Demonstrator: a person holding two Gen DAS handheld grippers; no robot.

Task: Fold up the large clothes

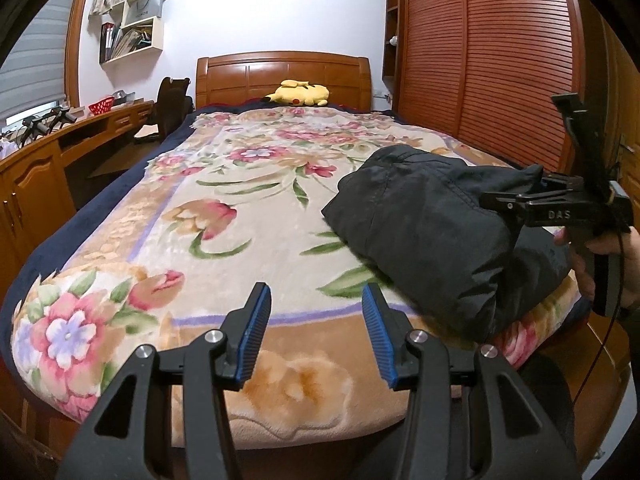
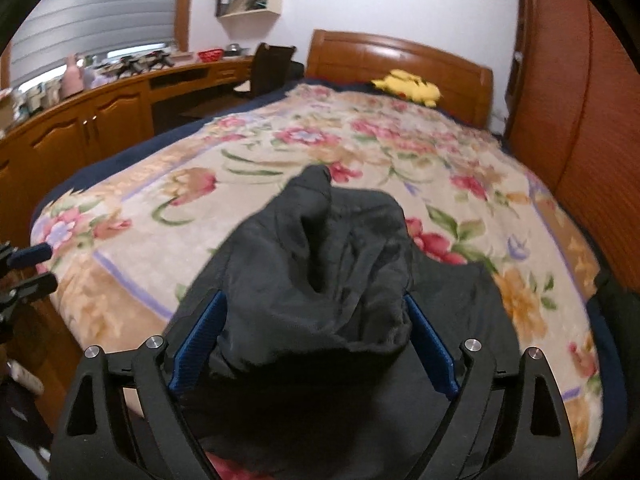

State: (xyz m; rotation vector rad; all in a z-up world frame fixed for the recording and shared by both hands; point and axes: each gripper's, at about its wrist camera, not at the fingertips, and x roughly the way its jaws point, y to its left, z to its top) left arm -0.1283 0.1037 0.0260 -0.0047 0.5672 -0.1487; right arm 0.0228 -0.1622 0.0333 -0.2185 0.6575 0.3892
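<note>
A black jacket (image 1: 432,232) lies bunched on the floral blanket (image 1: 240,208) at the bed's near right corner. My left gripper (image 1: 316,304) is open and empty above the bed's foot, left of the jacket. In the left wrist view my right gripper (image 1: 516,200) reaches in from the right, its fingers at the jacket's top edge. In the right wrist view the jacket (image 2: 320,264) fills the space between the wide-apart blue pads of the right gripper (image 2: 316,320). The fabric hides the fingertips. The pads do not pinch the fabric.
A yellow plush toy (image 1: 300,92) lies by the wooden headboard (image 1: 280,72). A wooden desk (image 1: 48,152) with a dark chair (image 1: 172,108) runs along the left. A slatted wardrobe (image 1: 500,72) stands close on the right. Wall shelves (image 1: 132,20) hang above the desk.
</note>
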